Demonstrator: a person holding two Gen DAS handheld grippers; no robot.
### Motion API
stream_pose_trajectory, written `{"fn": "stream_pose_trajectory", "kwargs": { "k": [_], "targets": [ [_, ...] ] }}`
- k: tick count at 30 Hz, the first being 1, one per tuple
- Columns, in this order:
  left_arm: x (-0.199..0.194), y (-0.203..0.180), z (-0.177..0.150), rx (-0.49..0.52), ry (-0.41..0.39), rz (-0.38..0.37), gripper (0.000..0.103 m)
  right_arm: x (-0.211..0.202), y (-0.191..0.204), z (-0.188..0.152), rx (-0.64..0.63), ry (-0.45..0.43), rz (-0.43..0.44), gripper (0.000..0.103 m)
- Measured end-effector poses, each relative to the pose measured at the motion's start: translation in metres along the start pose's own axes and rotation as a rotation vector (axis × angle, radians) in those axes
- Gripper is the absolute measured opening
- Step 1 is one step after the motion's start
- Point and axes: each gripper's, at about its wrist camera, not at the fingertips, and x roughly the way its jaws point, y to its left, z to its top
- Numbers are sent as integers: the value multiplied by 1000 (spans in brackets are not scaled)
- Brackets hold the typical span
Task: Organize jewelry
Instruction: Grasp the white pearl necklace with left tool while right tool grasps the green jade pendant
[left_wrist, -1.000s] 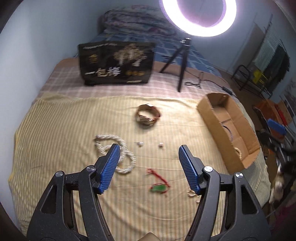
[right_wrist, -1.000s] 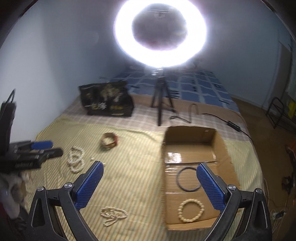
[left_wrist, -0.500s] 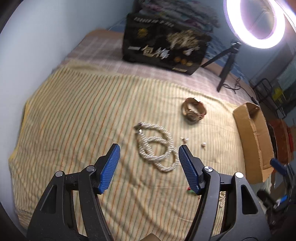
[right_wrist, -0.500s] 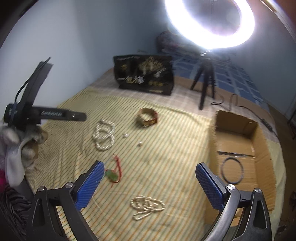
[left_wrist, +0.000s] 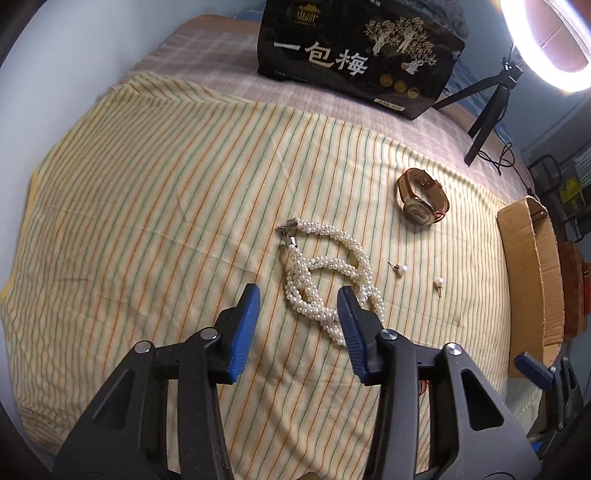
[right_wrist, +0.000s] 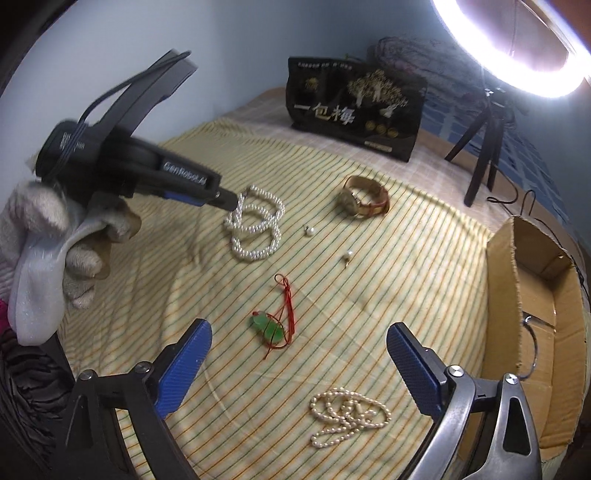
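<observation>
A twisted white pearl necklace (left_wrist: 332, 273) lies on the striped cloth. My left gripper (left_wrist: 297, 299) is open just above its near loops, jaws either side; it also shows in the right wrist view (right_wrist: 231, 195) at the necklace (right_wrist: 256, 225). A brown-strap watch (left_wrist: 421, 201) and two pearl earrings (left_wrist: 402, 269) lie to the right. My right gripper (right_wrist: 299, 354) is open and empty above a green pendant on red cord (right_wrist: 273, 325). A loose pearl strand (right_wrist: 347, 415) lies nearer. The cardboard box (right_wrist: 506, 295) stands at the right.
A black printed bag (left_wrist: 358, 55) stands at the back of the bed. A ring light on a tripod (right_wrist: 484, 136) stands at the back right. The cardboard box (left_wrist: 524, 288) borders the cloth's right edge. A gloved hand (right_wrist: 48, 243) holds the left gripper.
My left gripper has moved forward and down over the twisted pearl necklace and narrowed its opening. My right gripper has swung left from the box to above the green pendant.
</observation>
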Motion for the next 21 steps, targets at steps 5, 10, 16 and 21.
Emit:
{"fn": "stream_pose_trajectory", "kwargs": {
  "k": [5,10,16,21],
  "targets": [
    [11,3,4,-35,10,3,35,11,3,0,-17,31,17,85],
    [20,3,7,-43,24,-12,35,20,10,2,-33,42,35,80],
    [34,-3,6,-13,43,32,30,32,15,5,-60,62,30,73],
    [39,-3,6,-3,47,35,30,43,15,5,-66,83,34,69]
  ]
}}
